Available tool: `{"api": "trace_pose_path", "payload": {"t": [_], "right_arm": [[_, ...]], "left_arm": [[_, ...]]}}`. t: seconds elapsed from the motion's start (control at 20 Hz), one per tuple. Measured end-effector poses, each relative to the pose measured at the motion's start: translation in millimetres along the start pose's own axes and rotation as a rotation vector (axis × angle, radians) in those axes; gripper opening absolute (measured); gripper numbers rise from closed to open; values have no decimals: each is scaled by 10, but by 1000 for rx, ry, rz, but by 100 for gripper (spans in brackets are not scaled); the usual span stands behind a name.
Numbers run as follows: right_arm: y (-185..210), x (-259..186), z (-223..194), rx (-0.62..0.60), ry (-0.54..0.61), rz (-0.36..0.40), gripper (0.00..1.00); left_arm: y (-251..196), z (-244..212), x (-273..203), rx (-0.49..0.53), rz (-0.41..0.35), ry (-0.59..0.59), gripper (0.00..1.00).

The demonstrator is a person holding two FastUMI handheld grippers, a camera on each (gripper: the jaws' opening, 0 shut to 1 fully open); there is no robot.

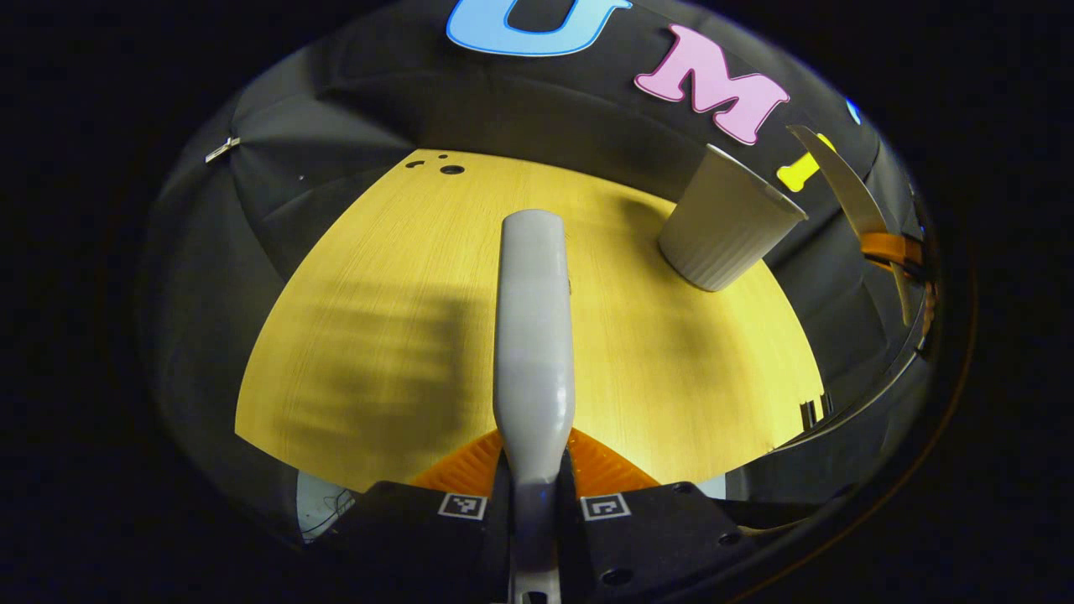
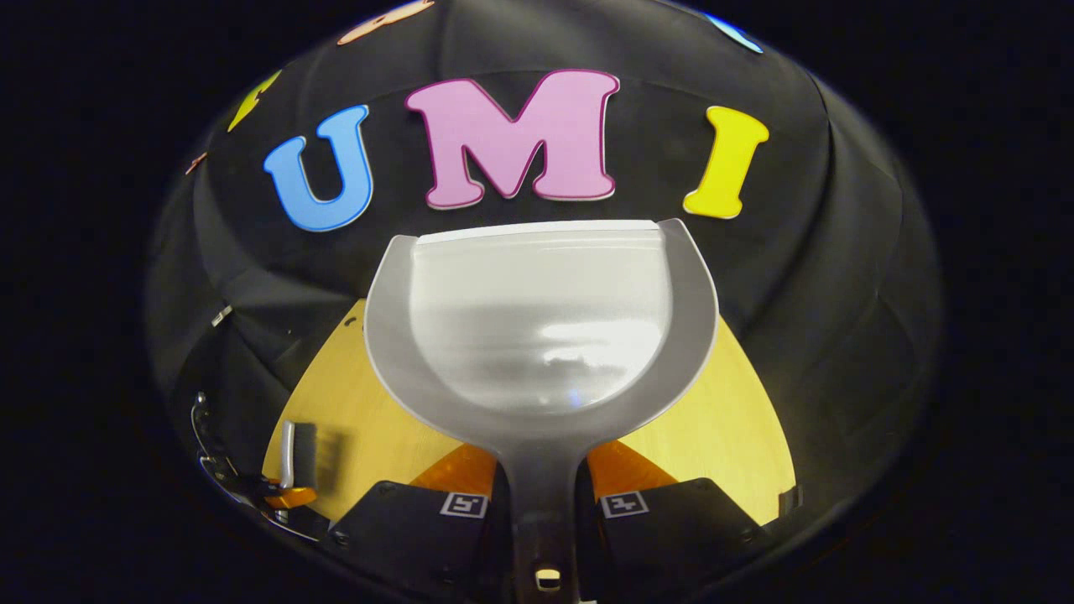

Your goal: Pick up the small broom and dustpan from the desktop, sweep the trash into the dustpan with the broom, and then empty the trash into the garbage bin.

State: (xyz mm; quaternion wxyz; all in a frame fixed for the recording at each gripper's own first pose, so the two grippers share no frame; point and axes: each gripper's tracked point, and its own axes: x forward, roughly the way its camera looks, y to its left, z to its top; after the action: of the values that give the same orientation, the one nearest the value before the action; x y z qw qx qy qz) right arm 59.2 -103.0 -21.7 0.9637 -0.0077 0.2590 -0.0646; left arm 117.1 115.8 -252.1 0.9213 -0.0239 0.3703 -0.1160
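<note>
In the left gripper view, the left gripper point(image 1: 534, 491) has its jaws clamped on the broom point(image 1: 534, 335) — the pale handle runs forward above the wooden desktop point(image 1: 377, 335). Right of it stands a ribbed garbage bin point(image 1: 726, 231), with the dustpan's edge point(image 1: 843, 189) beyond. In the right gripper view, the right gripper point(image 2: 541, 503) squeezes the dustpan point(image 2: 541, 327) by its handle — pan raised above the desktop, with the broom at lower left.
</note>
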Motion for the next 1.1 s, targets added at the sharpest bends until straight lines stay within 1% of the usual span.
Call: {"api": "trace_pose_path", "payload": {"t": [0.15, 0.2, 0.25, 0.3, 0.35, 0.4, 0.45, 0.5, 0.65, 0.7, 0.75, 0.8, 0.95, 1.05, 1.1], "right_arm": [[185, -47, -474, 10, 87, 53, 34], [249, -36, -622, 15, 111, 71, 34], [301, -42, -768, 17, 138, 83, 34], [347, -36, -922, 24, 165, 87, 34], [415, -4, -1089, 36, 193, 97, 34], [502, 14, -1262, 47, 226, 113, 34], [593, 56, -1424, 54, 262, 127, 34], [643, 103, -1583, 56, 292, 133, 34], [749, 321, -1968, 35, 374, 133, 34], [787, 404, -2065, 32, 394, 135, 34], [822, 482, -2163, 32, 414, 134, 34], [841, 557, -2257, 31, 436, 135, 34], [868, 812, -2472, 19, 487, 132, 34], [860, 903, -2553, -11, 519, 116, 34], [885, 963, -2609, -26, 531, 108, 34]], "left_arm": [[28, -35, 82, 4, 13, 20, 26], [28, -34, 118, 7, 16, 25, 24], [25, -37, 149, 8, 18, 32, 29], [20, -44, 189, 9, 21, 40, 26], [19, -47, 229, 3, 24, 51, 26], [13, -45, 278, -7, 25, 59, 29], [9, -33, 318, -12, 32, 65, 29], [2, -36, 361, -7, 39, 74, 27], [-34, -12, 493, 25, 51, 105, 27], [-53, -10, 533, 39, 58, 113, 29], [-54, -12, 564, 54, 67, 124, 27], [-46, -5, 612, 68, 78, 135, 27], [-27, -6, 750, 93, 102, 167, 27], [-26, -34, 853, 102, 108, 191, 27], [-6, -44, 898, 115, 116, 202, 30]]}}
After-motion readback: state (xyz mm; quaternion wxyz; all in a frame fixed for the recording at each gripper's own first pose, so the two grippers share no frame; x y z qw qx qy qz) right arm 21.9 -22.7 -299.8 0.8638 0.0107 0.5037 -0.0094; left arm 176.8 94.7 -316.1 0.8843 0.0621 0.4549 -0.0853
